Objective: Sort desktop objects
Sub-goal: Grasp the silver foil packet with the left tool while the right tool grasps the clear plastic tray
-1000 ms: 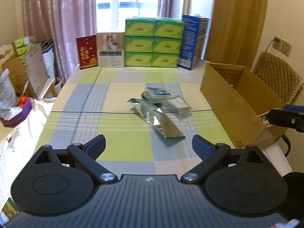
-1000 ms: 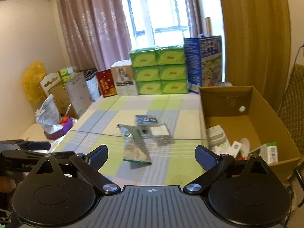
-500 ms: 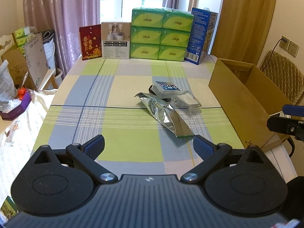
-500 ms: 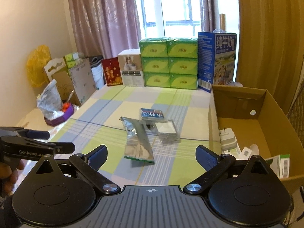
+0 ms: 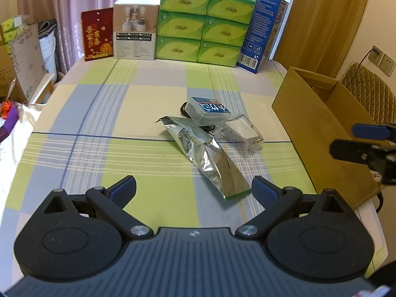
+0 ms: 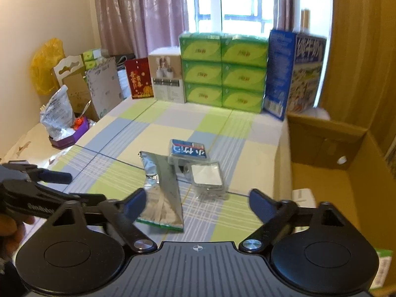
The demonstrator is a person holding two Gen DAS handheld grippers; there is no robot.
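Observation:
A crumpled silver foil pouch [image 5: 208, 156] [image 6: 162, 188] lies in the middle of the checked tablecloth. Behind it sits a clear-wrapped pack with a blue label [image 5: 210, 109] [image 6: 188, 151], and to its right a clear plastic case with a white insert [image 5: 243, 132] [image 6: 206, 177]. Something small and black shows partly under the blue pack. My left gripper [image 5: 194, 190] is open just short of the pouch's near end. My right gripper [image 6: 198, 201] is open too, above the pouch and the clear case, holding nothing.
An open cardboard box [image 5: 319, 123] [image 6: 321, 148] stands at the table's right edge with some white items inside. Green tissue packs [image 5: 204, 27], a blue carton [image 5: 266, 29], a white box and a red card line the far edge. A wicker chair [image 5: 371, 94] stands beyond the box.
Both grippers have moved forward toward the pile, so the pouch and packs look larger and closer. Both stay open. The objects on the cloth have not moved.

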